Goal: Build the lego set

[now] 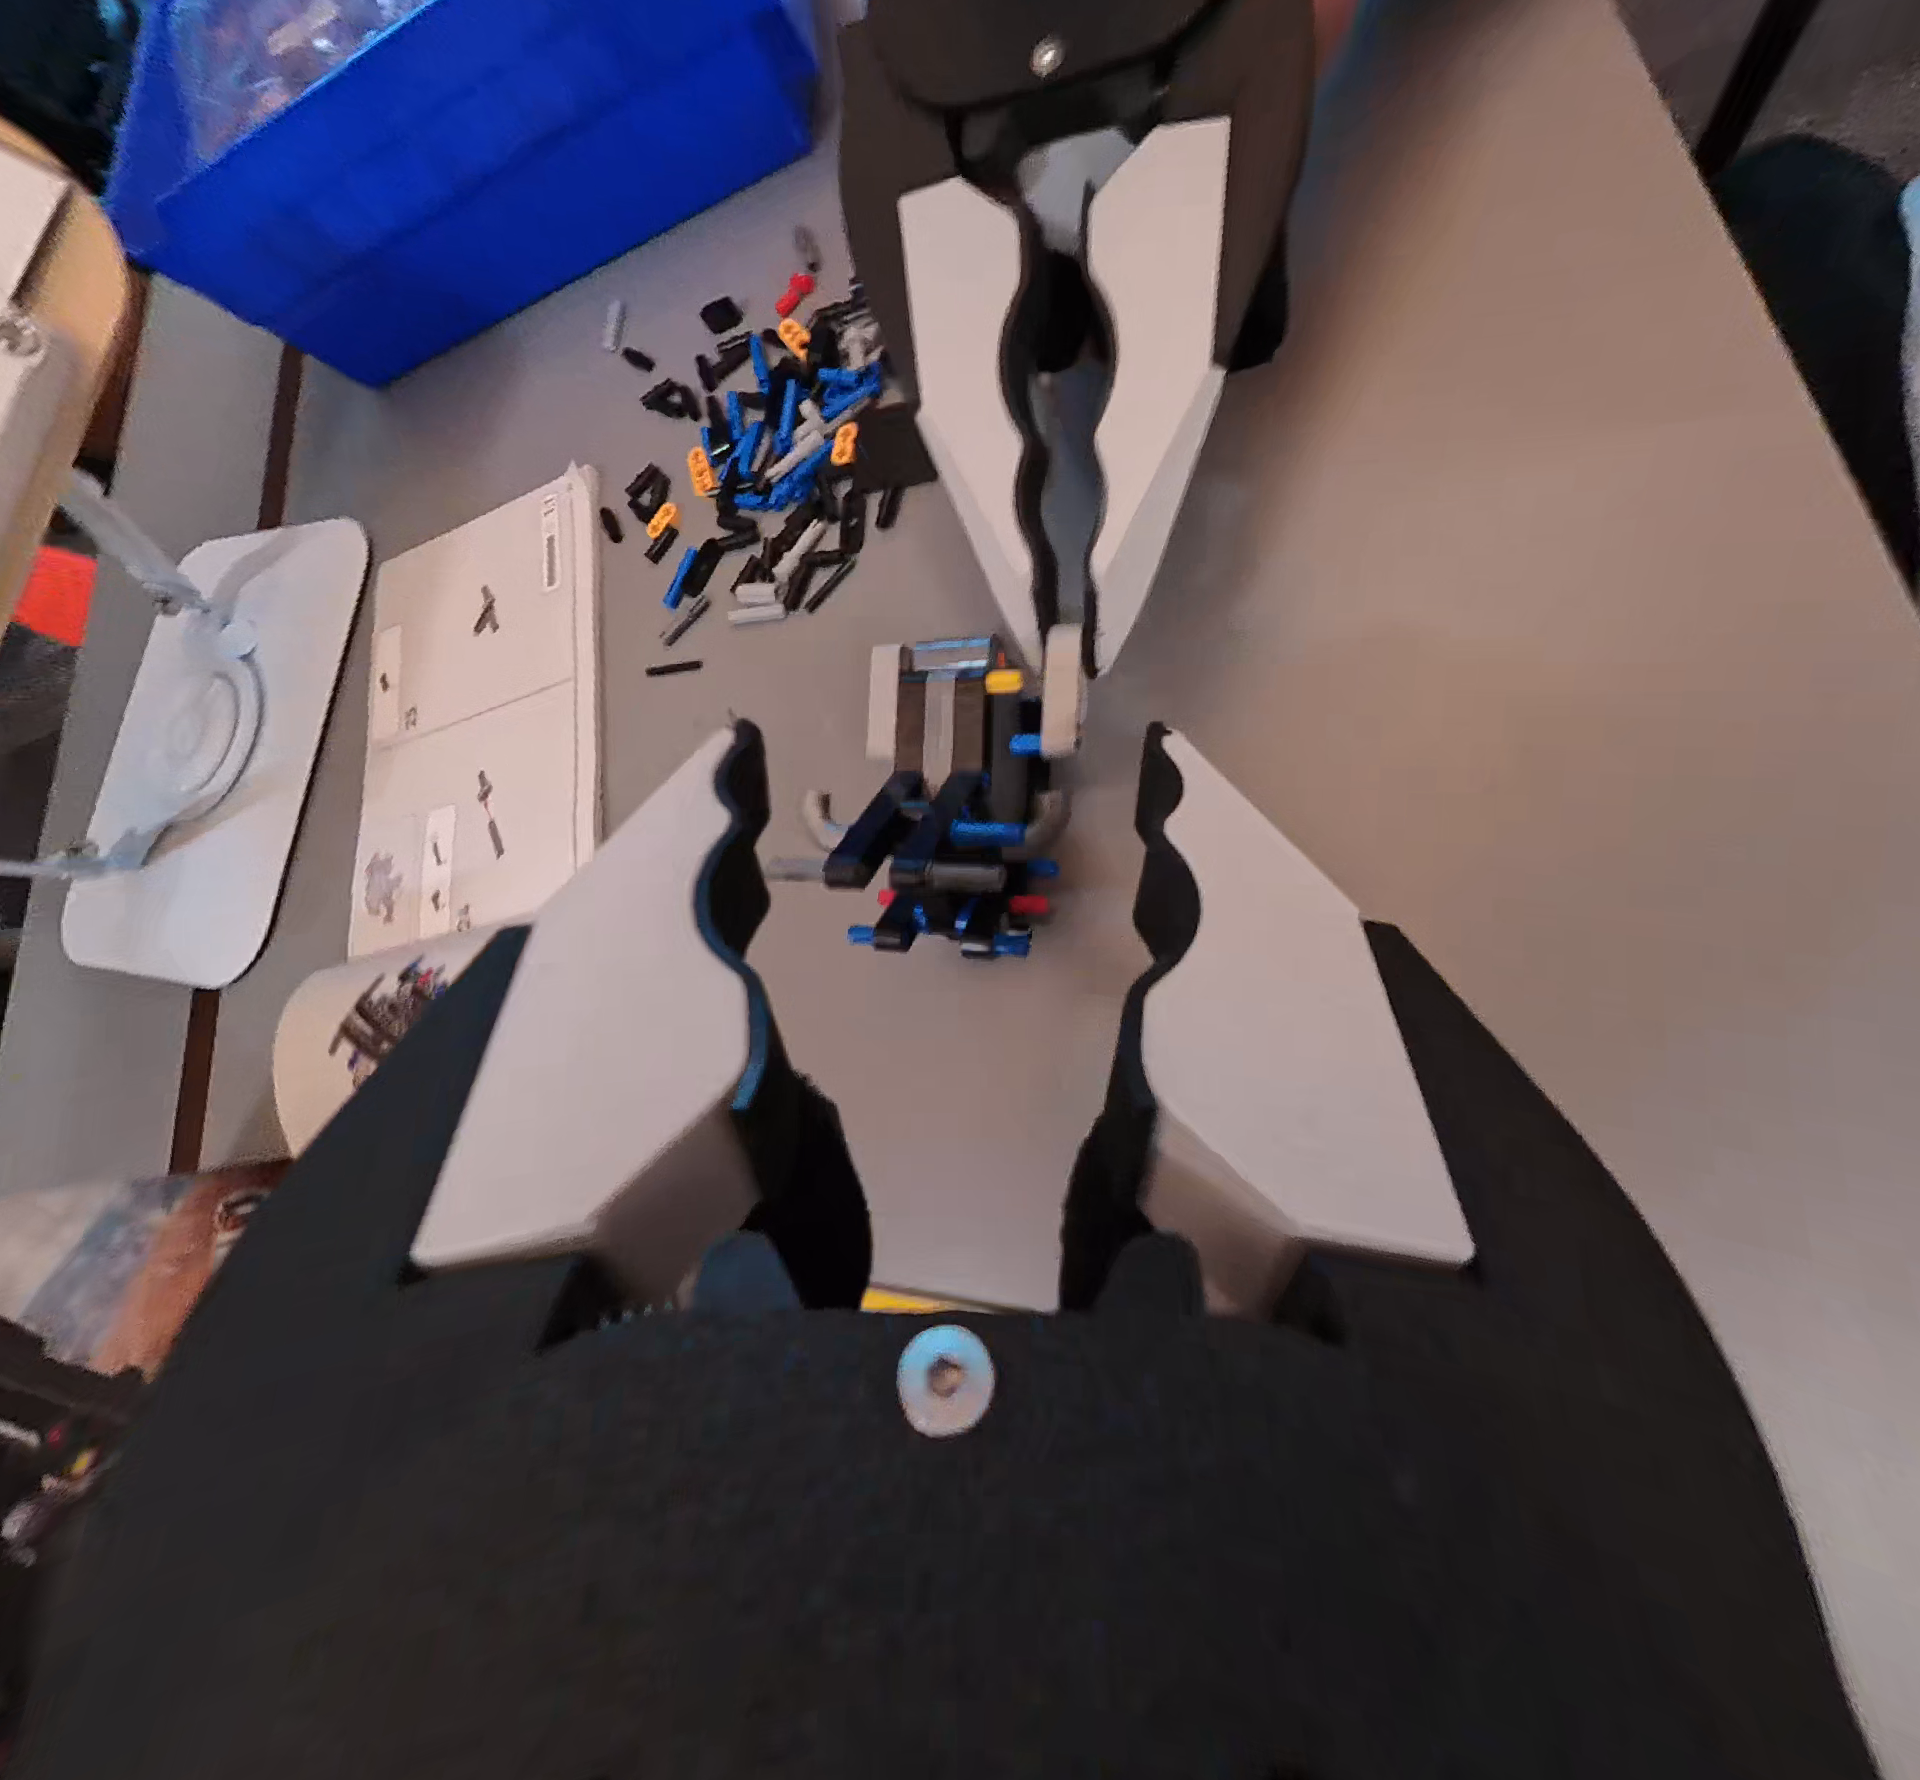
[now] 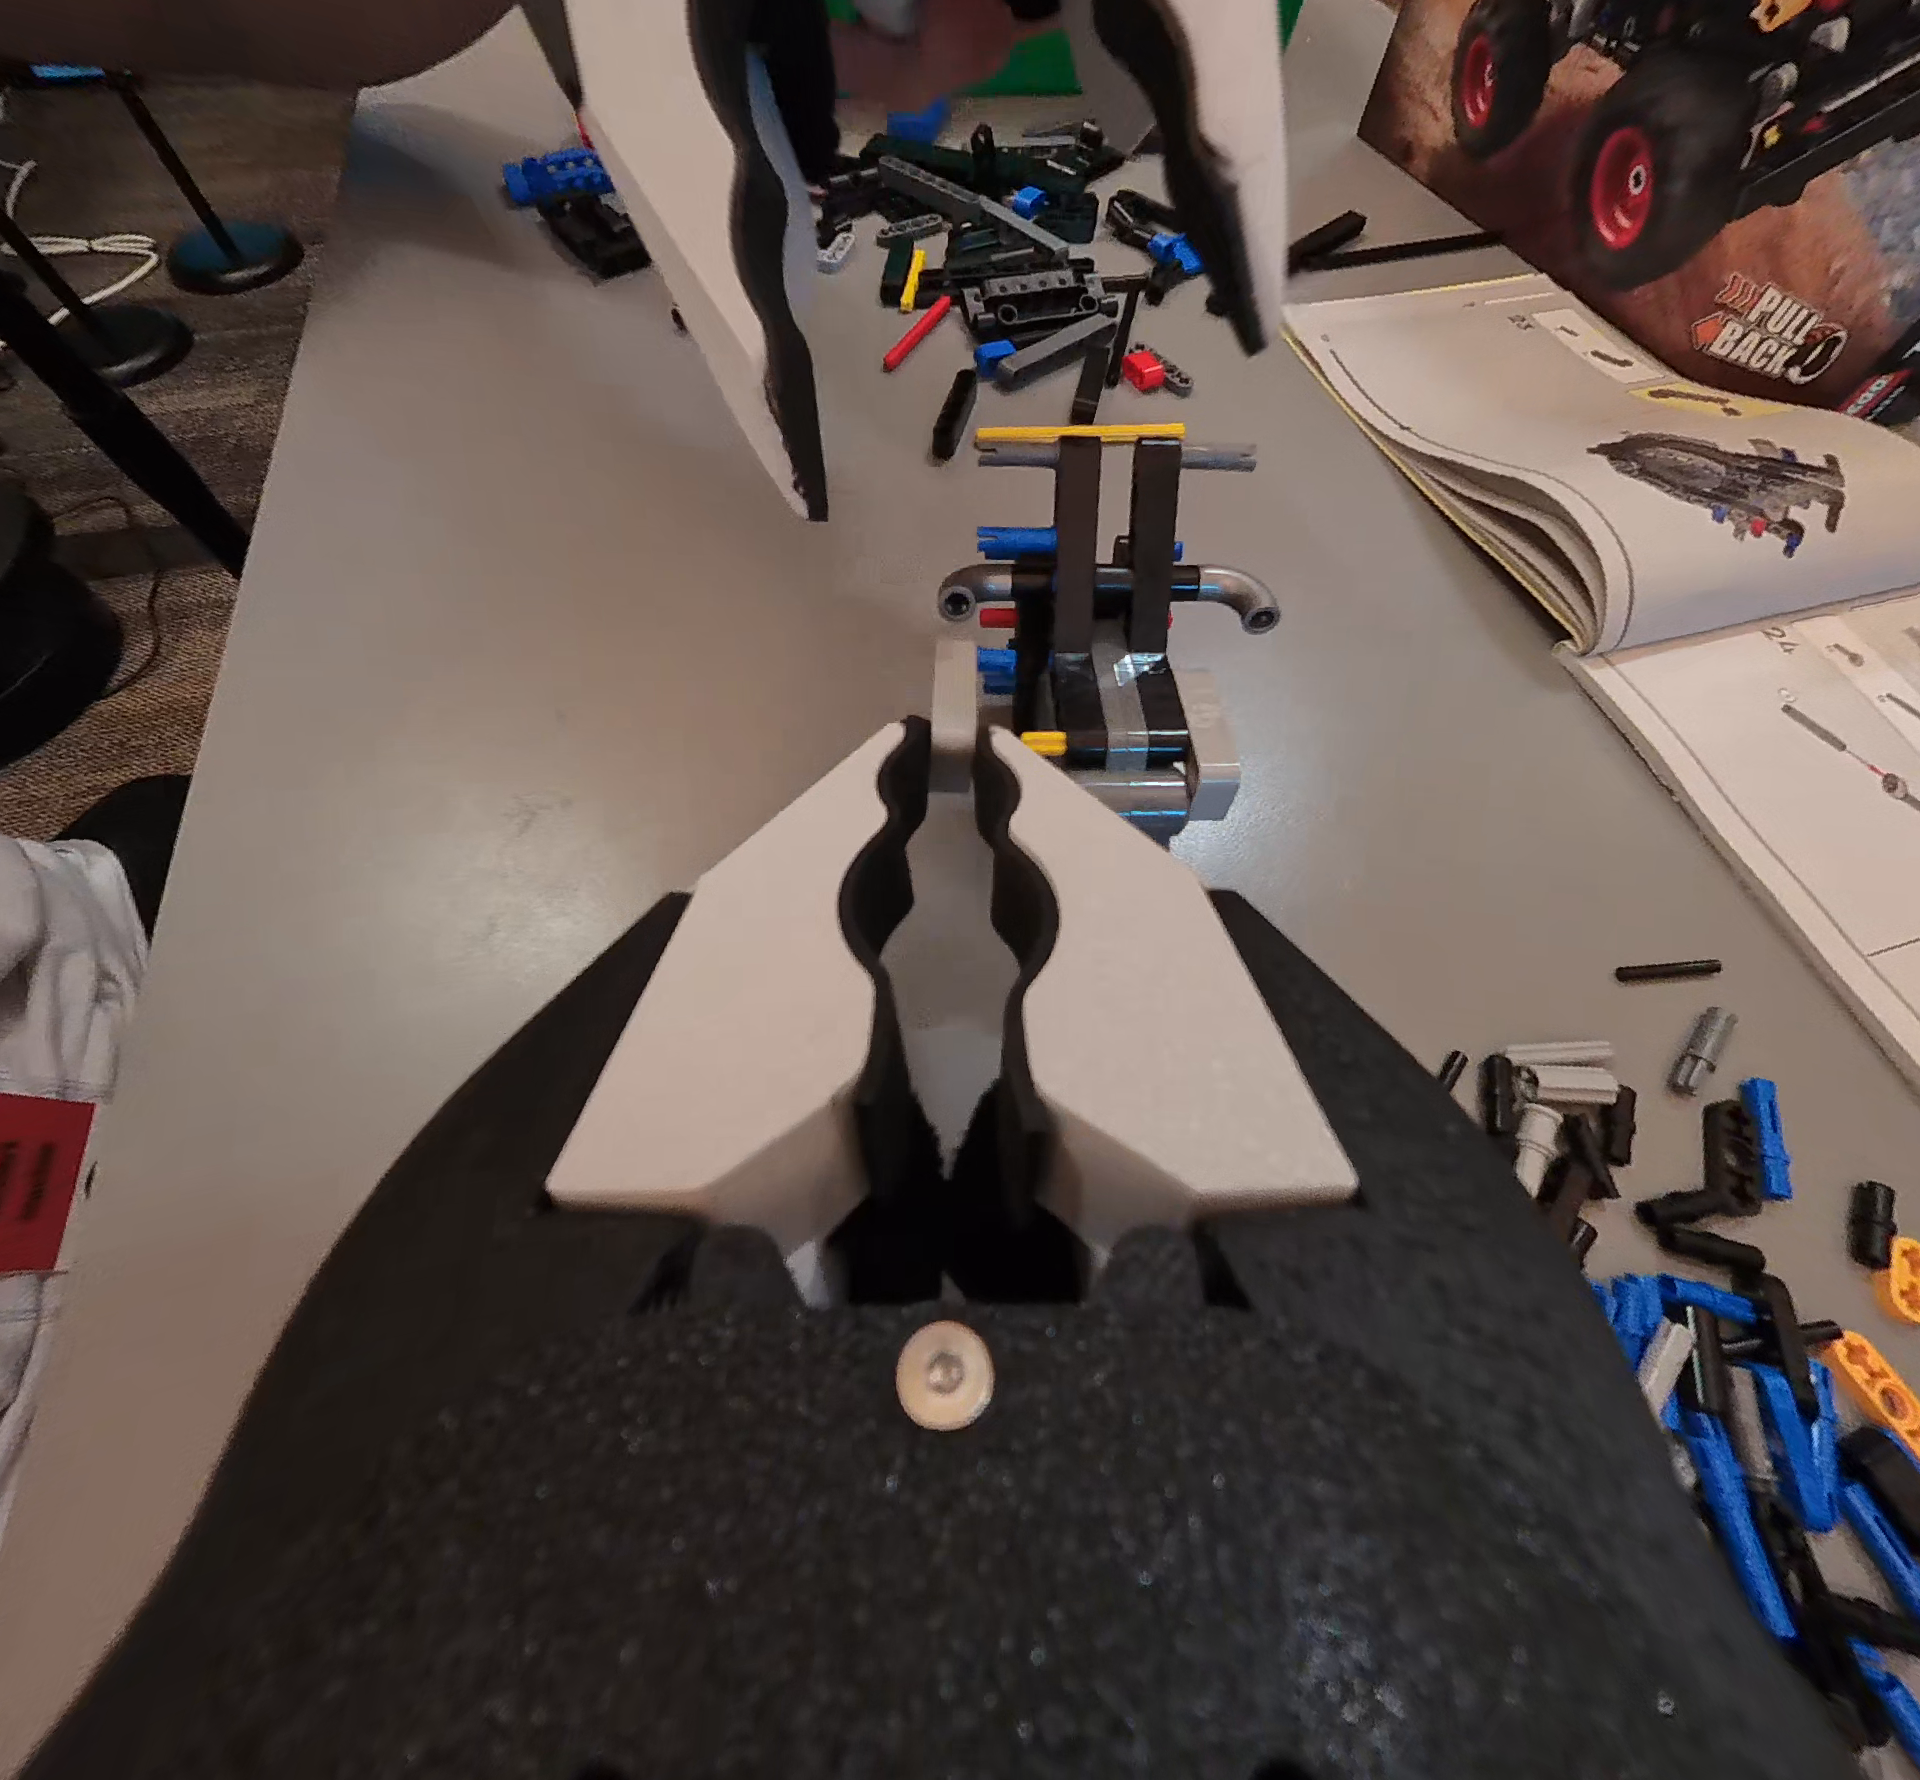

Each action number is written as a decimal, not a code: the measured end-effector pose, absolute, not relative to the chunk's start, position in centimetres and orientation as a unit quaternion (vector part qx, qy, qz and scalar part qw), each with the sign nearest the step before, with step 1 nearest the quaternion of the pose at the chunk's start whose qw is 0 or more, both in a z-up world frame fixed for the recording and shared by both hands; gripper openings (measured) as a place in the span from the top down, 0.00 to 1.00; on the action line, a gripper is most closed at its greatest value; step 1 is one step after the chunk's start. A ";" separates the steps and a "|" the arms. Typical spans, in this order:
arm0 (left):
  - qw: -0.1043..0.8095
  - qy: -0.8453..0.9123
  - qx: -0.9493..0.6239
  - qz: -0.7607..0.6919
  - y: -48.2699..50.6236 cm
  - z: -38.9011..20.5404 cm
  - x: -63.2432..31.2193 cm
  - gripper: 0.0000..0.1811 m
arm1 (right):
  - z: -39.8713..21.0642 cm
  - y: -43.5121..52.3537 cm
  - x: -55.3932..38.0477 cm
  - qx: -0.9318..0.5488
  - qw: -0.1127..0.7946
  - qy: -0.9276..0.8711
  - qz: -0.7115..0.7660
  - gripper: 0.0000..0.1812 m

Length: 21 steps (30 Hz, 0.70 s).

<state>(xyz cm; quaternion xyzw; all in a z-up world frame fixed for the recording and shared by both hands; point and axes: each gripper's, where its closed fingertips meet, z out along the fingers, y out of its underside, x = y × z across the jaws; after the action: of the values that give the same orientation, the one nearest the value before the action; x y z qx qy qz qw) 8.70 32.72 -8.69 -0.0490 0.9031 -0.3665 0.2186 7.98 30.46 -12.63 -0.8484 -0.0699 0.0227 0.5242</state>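
Writing shows on the printed set box (image 2: 1662, 99) and the open instruction booklet (image 2: 1621, 525), both at the worktop (image 2: 499, 691) edge; its words stay untold. The part-built lego model (image 1: 956, 816) lies on the worktop between the two grippers, its long axis running from one gripper to the other, black beams toward the left one. The left gripper (image 1: 951, 743) hovers over the model, jaws spread wide and holding nothing. The right gripper (image 2: 951, 738) has its jaws nearly together, pinching a light grey piece (image 2: 954, 743) at the model's side. A pile of loose blue, black and orange pieces (image 1: 769, 463) lies near a blue bin (image 1: 468, 120).
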 end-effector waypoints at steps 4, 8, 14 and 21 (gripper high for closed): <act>0.212 0.913 -0.022 -0.348 30.7 -9.2 7.8 0.68 | -12.8 30.3 7.9 -0.848 0.524 -0.070 0.027 0.96; 0.241 0.918 -0.034 -0.313 30.3 -10.9 7.7 0.82 | -12.5 30.2 7.8 -0.844 0.531 -0.068 0.040 0.96; 0.281 0.887 -0.045 -0.364 30.4 -10.4 6.2 0.87 | -10.9 29.8 6.9 -0.823 0.558 -0.072 0.077 0.96; 0.445 0.819 0.019 -0.361 30.8 -10.0 6.5 0.89 | -8.3 29.3 5.2 -0.778 0.569 -0.012 0.267 0.96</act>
<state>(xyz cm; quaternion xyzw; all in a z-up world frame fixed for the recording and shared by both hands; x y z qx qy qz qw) 6.55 30.79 -9.96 0.0195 0.8193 -0.3611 0.4449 5.20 29.34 -8.29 -0.7777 -0.0116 0.2672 0.5689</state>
